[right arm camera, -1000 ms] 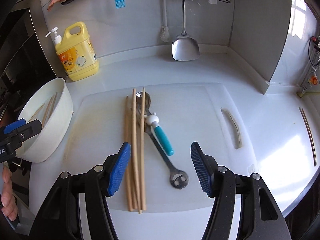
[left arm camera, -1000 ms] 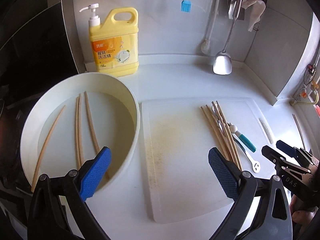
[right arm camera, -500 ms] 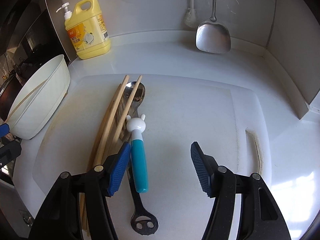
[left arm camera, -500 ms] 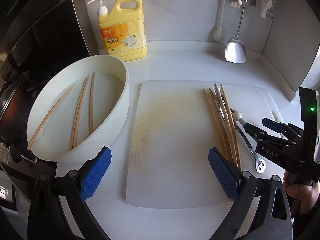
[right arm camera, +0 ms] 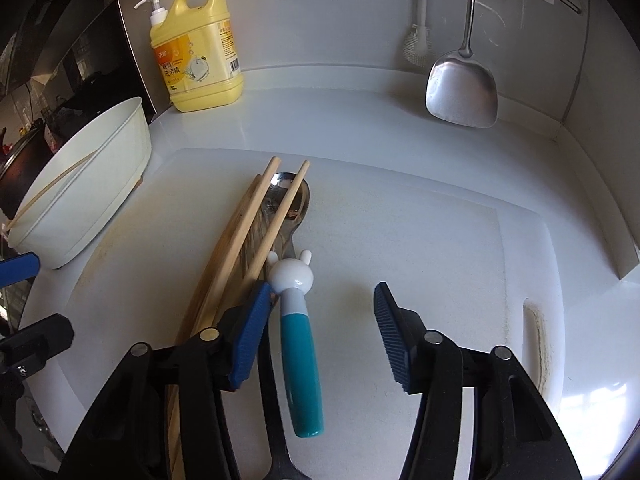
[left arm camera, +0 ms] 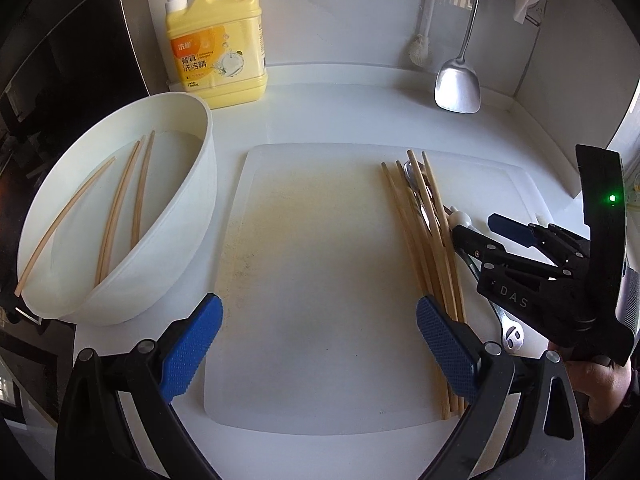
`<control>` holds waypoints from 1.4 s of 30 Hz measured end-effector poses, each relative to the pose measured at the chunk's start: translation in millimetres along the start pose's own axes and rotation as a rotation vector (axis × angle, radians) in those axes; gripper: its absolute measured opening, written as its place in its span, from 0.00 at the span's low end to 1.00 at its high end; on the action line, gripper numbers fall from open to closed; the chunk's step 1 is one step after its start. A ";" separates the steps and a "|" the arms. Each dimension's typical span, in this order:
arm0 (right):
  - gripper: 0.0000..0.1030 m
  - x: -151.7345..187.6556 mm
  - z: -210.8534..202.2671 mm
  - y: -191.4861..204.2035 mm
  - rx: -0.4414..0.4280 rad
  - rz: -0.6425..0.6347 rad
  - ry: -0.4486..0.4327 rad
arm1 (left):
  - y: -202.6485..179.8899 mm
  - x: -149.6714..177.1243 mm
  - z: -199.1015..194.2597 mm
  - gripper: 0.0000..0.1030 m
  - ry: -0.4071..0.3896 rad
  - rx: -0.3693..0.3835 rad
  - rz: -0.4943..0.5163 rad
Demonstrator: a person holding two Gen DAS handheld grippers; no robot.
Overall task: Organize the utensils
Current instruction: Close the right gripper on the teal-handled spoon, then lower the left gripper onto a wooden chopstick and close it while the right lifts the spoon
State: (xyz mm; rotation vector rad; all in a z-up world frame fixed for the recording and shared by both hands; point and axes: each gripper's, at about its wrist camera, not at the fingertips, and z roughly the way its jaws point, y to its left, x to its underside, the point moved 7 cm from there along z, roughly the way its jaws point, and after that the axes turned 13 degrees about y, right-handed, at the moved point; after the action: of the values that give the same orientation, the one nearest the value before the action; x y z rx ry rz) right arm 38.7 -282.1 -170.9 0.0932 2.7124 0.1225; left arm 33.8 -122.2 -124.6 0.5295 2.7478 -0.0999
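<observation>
Several wooden chopsticks [left arm camera: 424, 236] lie bundled on the white cutting board [left arm camera: 320, 280], over a steel spoon [right arm camera: 294, 208]. A teal-handled utensil with a white rabbit head [right arm camera: 300, 344] lies beside them. Three chopsticks [left arm camera: 120, 204] rest in the white bowl [left arm camera: 192, 216] at the left. My left gripper [left arm camera: 318, 344] is open and empty above the board's near part. My right gripper [right arm camera: 320, 332] is open, low over the board, with the teal utensil between its jaws, untouched. It also shows in the left wrist view [left arm camera: 476, 226].
A yellow dish-soap bottle [left arm camera: 216, 40] stands at the back left. A steel spatula [left arm camera: 458, 84] and a brush [left arm camera: 420, 46] hang on the back wall. A dark stove area lies beyond the bowl at the left. Walls close the back and right.
My right gripper has moved forward and down, so the teal utensil now lies between its jaws. My left gripper has pulled back and shifted right, away from the bowl.
</observation>
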 end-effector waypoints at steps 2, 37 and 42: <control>0.26 1.8 -1.1 2.4 -0.014 -0.014 -0.008 | -3.1 -1.2 4.7 0.93 -0.001 0.007 -0.002; 0.15 23.1 -14.1 -37.5 0.051 -0.001 -0.054 | -30.5 -25.8 66.9 0.95 -0.053 -0.026 -0.046; 0.33 13.5 -8.6 -33.4 0.053 -0.042 -0.037 | -31.4 -29.9 66.8 0.94 -0.058 -0.030 -0.050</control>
State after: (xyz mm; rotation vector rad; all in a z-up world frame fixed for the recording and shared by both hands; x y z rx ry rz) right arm 21.2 -314.8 -171.9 0.0541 2.6797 0.0364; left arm 69.3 -170.6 -177.0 0.4434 2.7019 -0.0845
